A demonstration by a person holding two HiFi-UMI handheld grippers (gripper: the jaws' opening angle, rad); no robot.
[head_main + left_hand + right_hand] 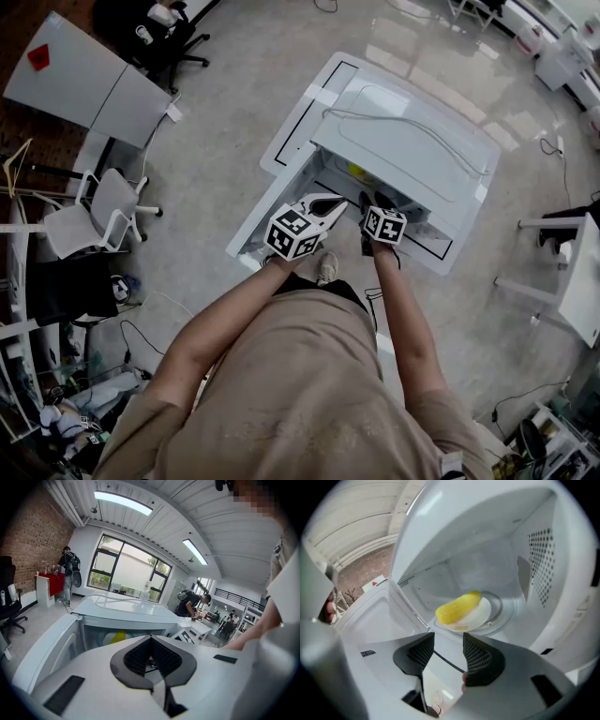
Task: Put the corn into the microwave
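A yellow corn cob [458, 607] lies on a white plate [482, 613] on the turntable inside the open white microwave [412, 141]. From the head view only a bit of the corn [356, 171] shows in the cavity, and in the left gripper view a yellow patch of corn [117, 637] shows behind the jaws. The microwave door [267, 211] is swung out to the left. My right gripper [448, 639] is open and empty just in front of the cavity, a short way from the plate. My left gripper [151, 639] is shut with nothing in it, in front of the microwave [126, 613].
The microwave stands on a low white table [300, 112] with black line markings, and a cable [403, 122] lies across its top. A grey chair [103, 211] and white desks [84, 80] stand to the left, another white table [577, 281] to the right. Several people are far off by the windows.
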